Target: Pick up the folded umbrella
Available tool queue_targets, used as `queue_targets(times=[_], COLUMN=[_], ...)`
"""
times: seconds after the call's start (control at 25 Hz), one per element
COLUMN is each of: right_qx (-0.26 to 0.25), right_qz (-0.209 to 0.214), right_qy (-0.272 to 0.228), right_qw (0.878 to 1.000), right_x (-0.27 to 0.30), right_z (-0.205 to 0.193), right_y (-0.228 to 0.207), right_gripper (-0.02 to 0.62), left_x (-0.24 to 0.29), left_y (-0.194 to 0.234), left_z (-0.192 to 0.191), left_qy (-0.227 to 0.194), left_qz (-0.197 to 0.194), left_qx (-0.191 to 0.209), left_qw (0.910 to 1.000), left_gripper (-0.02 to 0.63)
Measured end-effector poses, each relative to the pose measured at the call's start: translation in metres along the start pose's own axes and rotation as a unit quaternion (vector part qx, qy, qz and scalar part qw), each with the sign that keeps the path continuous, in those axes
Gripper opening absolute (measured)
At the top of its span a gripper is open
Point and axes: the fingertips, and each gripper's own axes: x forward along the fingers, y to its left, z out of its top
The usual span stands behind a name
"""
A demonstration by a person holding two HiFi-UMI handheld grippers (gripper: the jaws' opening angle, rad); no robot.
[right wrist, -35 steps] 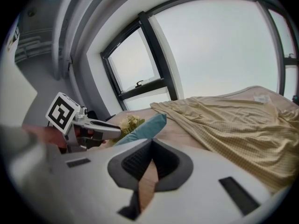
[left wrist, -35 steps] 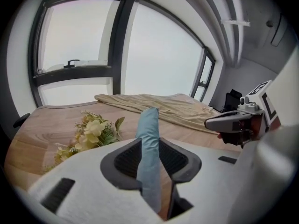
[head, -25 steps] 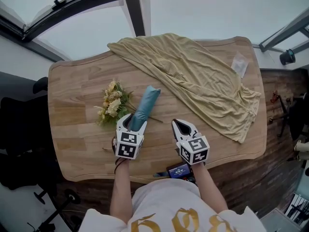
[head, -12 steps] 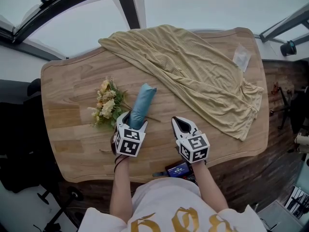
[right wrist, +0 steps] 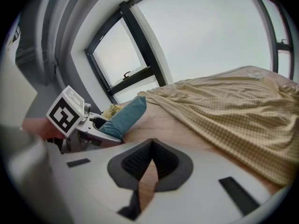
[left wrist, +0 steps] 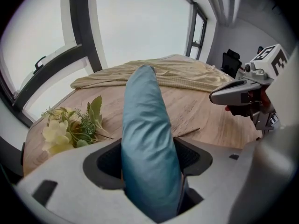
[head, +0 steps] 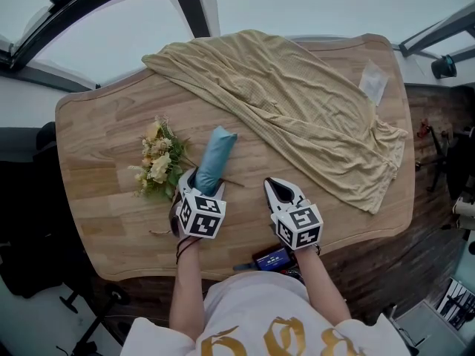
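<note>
Against a second ago, the left gripper (head: pixel 202 184) has spread its jaws further and they are opening now, with the folded umbrella (head: pixel 216 153) running up between them. In the left gripper view the teal sleeve fills the gap between the pads, and whether they press on it cannot be made out. The umbrella has kept its place on the wooden table (head: pixel 96 136), its near end in the gripper's throat and its far end pointing toward the cloth. The right gripper (head: pixel 276 188) stays where it was, well apart to the right, with its jaws together at the tips and only bare wood behind them. Close on the left lies a bunch of pale yellow artificial flowers (head: pixel 154 165) – its leaves are just beside the left gripper's outer jaw, and a thin stem (head: pixel 236 182) shows on the other side of the umbrella. A rumpled tan cloth (head: pixel 297 102) covers the far and right parts of the table, near the umbrella's far end but not touching it. A small clear packet (head: pixel 372 84) sits by the far right corner.
</note>
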Motion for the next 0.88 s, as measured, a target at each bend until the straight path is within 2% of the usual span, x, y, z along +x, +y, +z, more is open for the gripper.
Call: queue_targets(times=[0.44,0.88], right_qx=[0.0,0.003], right_qz=[0.003,0.003], right_qy=[0.007,-0.007], right_qw=[1.0,1.0], right_x=[0.001,-0.007], right_z=[-0.005,0.002], right_y=[0.002,0.0], right_gripper=[0.011,0.011], left_x=[0.0,-0.004], left_y=[0.003,0.001], left_z=[0.0,0.001], left_qy=[-0.012,-0.022], left_qz=[0.007,0.011], left_qx=[-0.015,-0.019], left_qw=[0.9998,0.9995], left_gripper=[0.318,0.298])
